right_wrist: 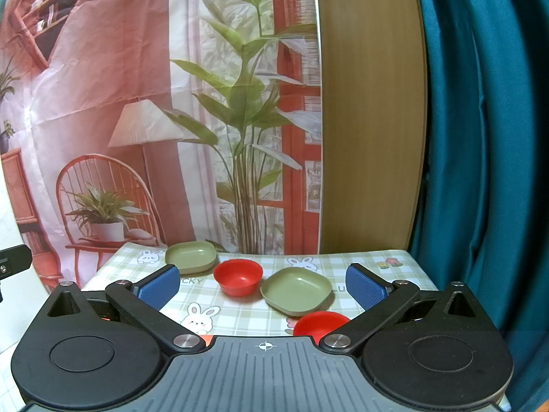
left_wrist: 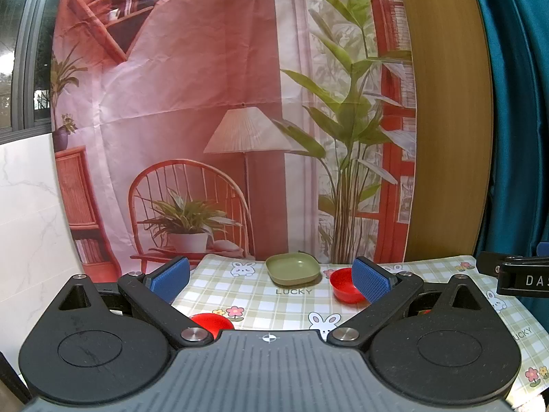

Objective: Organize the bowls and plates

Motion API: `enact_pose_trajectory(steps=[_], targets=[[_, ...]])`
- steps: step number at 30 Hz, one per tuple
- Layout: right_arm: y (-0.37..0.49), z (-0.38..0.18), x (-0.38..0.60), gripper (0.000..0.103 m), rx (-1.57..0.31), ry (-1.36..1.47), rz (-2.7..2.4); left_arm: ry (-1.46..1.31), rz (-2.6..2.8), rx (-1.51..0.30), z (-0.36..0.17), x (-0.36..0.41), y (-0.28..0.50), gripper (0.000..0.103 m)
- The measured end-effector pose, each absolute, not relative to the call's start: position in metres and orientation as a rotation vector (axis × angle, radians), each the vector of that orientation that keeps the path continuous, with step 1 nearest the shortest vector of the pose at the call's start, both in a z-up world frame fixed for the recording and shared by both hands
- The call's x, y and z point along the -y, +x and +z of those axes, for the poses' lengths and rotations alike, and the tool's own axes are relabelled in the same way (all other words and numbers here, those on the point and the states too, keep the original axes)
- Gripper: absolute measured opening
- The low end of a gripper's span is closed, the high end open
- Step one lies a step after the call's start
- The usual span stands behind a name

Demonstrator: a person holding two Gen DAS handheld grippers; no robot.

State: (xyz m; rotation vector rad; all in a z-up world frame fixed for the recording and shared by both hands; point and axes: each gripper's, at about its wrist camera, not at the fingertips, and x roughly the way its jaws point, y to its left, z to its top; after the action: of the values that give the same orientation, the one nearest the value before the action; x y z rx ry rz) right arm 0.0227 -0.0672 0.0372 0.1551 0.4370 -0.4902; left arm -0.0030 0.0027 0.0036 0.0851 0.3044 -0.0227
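fingers [right_wrist: 365, 283] spread wide, tablecloth [right_wrist: 360, 264] edge near.

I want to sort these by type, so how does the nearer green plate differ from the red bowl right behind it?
In the right wrist view, the green plate is squarish with rounded corners, while the red bowl is round. The plate is shallow and wide; the bowl is deeper and narrower. The plate is muted olive green, the bowl bright red. Both sit upright and empty on the checked tablecloth, close together, with neither gripper touching them.
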Motion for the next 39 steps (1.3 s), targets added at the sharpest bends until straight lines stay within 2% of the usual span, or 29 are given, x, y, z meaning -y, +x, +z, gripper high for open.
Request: enact_pose_trajectory(steps=[39], targets=[[0.0226, 0.0370, 0.0661, 0.103, -0.434, 0.156, -0.492, 0.082, -0.024, -0.318, -0.0015, -0.0007, -0.0036, 0.102]])
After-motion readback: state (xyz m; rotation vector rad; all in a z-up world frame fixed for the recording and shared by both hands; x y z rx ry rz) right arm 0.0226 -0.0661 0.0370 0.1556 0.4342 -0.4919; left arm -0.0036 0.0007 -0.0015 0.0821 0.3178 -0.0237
